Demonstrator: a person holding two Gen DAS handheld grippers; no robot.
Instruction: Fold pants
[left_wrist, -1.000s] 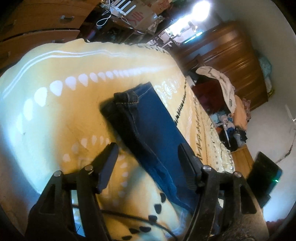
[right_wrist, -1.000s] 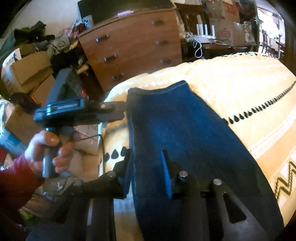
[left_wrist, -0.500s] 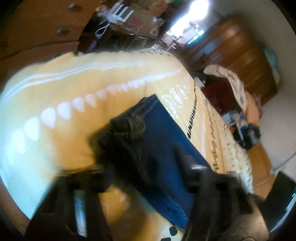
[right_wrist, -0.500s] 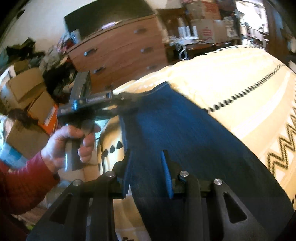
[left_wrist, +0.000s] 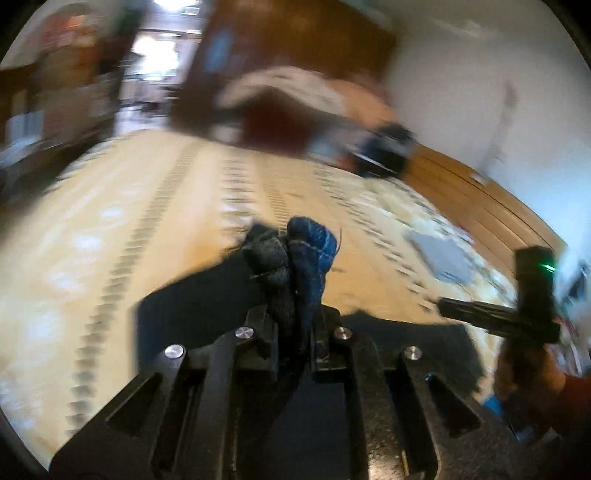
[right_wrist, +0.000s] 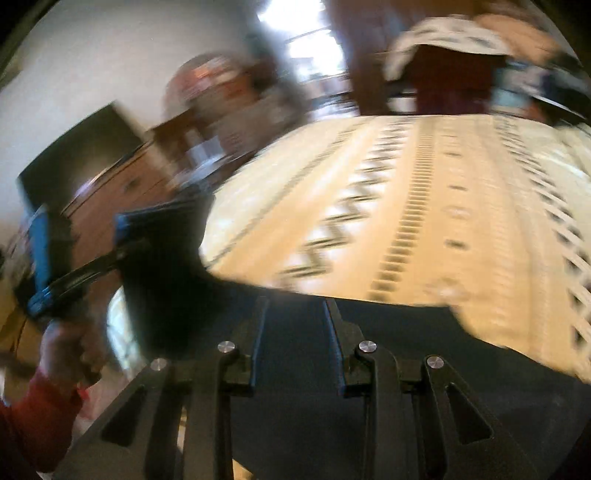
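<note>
A: Where are the pants (left_wrist: 306, 254)?

B: They are blue jeans. In the left wrist view 1 bunched bit sticks up at the middle. It is pinched in the left gripper (left_wrist: 295, 317). The rest hangs dark under it, down toward 6 o'clock.

A: So those tongs are together?

B: Yes, squeezed tight on the cloth. The 2 fingers (left_wrist: 264, 325) press the bunch from both sides.

A: And the other tongs?

B: In the right wrist view the right gripper (right_wrist: 295, 314) sits at 6 o'clock. Its jaws are a little apart, and the jeans fill the gap between them. The edge of the cloth runs flat across the jaws. It looks held, but the picture is too blurry to see the pads press.

A: What is under the pants?

B: A yellow blanket (right_wrist: 424, 192) with rows of small dark marks and zigzags. It spreads from the middle out to 3 o'clock.

A: What else?

B: At 9 o'clock in the right wrist view a hand (right_wrist: 66, 343) in a red sleeve (right_wrist: 33, 417) holds the left gripper's handle. Behind, at 10 o'clock, is a brown dresser (right_wrist: 122, 192). At 1 o'clock it is all smeary.
</note>
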